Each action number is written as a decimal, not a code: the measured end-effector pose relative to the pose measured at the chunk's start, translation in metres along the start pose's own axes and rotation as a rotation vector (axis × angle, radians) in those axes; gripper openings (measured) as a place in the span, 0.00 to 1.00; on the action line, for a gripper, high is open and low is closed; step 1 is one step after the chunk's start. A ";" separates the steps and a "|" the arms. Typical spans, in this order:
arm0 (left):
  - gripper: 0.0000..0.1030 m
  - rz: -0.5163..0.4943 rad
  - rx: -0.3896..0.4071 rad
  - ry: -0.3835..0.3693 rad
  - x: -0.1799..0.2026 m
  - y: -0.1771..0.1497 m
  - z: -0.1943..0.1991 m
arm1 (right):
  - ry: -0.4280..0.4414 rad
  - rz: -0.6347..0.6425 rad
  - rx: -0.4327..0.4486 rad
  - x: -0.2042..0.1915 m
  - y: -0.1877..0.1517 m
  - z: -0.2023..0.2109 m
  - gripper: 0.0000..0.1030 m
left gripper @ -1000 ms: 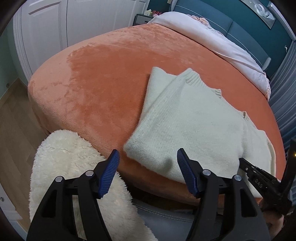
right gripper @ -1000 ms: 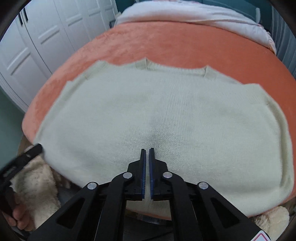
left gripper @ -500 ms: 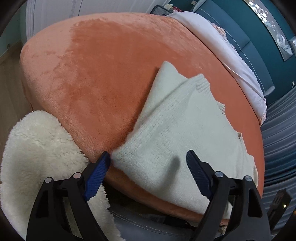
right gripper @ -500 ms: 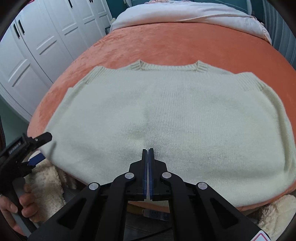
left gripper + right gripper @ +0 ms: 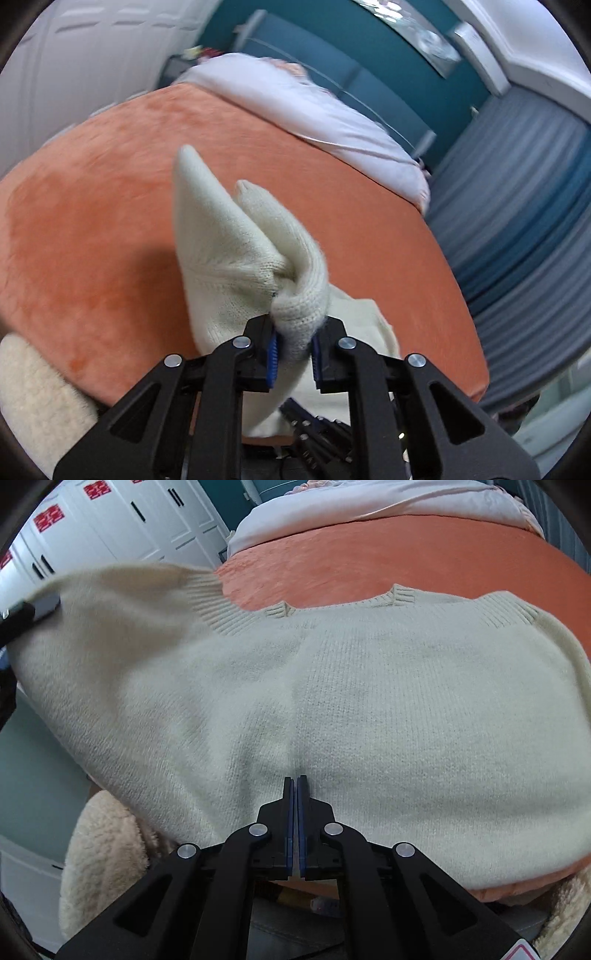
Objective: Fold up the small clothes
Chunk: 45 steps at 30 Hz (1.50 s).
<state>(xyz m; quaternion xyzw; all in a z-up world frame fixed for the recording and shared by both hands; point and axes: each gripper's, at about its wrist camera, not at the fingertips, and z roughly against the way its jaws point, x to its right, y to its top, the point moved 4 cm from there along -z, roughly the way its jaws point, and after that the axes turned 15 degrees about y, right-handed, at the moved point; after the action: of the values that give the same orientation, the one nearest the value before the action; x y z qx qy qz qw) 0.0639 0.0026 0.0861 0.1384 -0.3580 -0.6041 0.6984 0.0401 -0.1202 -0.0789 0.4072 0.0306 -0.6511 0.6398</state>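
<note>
A cream knitted sweater [image 5: 406, 701] lies spread on the orange bed cover [image 5: 406, 554]. My left gripper [image 5: 293, 332] is closing, and its blue pads press on a bunched corner of the sweater [image 5: 229, 258], which is lifted off the bed. In the right wrist view that raised corner hangs at the upper left under the left gripper [image 5: 22, 616]. My right gripper [image 5: 296, 779] rests on the sweater's lower middle. Its jaws are just starting to open, with only a thin slit and nothing visible between them.
A pale duvet [image 5: 314, 110] covers the far end of the bed. A fluffy cream rug [image 5: 99, 849] lies on the floor below the near edge. White wardrobe doors [image 5: 110, 524] stand to the left and grey-blue curtains [image 5: 517, 203] to the right.
The left gripper closed on the sweater's near left corner and raised it off the bed, tilting upward. The right gripper stayed on the sweater's middle, shifting slightly.
</note>
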 end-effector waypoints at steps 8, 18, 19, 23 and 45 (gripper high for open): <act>0.12 -0.037 -0.086 0.062 0.015 -0.030 -0.042 | -0.051 -0.082 0.072 0.039 -0.033 0.071 0.15; 0.12 0.305 -0.100 0.230 -0.122 -0.016 -0.029 | -0.192 -0.186 0.191 0.094 -0.017 0.119 0.16; 0.13 0.320 -0.104 0.255 -0.132 -0.021 -0.030 | -0.202 -0.190 0.202 0.100 -0.012 0.121 0.16; 0.13 0.388 -0.154 0.338 -0.168 -0.048 -0.039 | -0.236 -0.241 0.181 0.133 0.000 0.115 0.16; 0.16 -0.422 -0.207 -0.039 0.162 -0.098 -0.070 | -0.091 -0.289 0.296 0.129 -0.024 0.139 0.32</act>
<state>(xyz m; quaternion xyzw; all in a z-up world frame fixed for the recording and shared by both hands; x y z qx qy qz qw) 0.0402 -0.1896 0.0294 0.1261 -0.2708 -0.7727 0.5601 -0.0296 -0.2979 -0.0709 0.4583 -0.0365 -0.7512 0.4737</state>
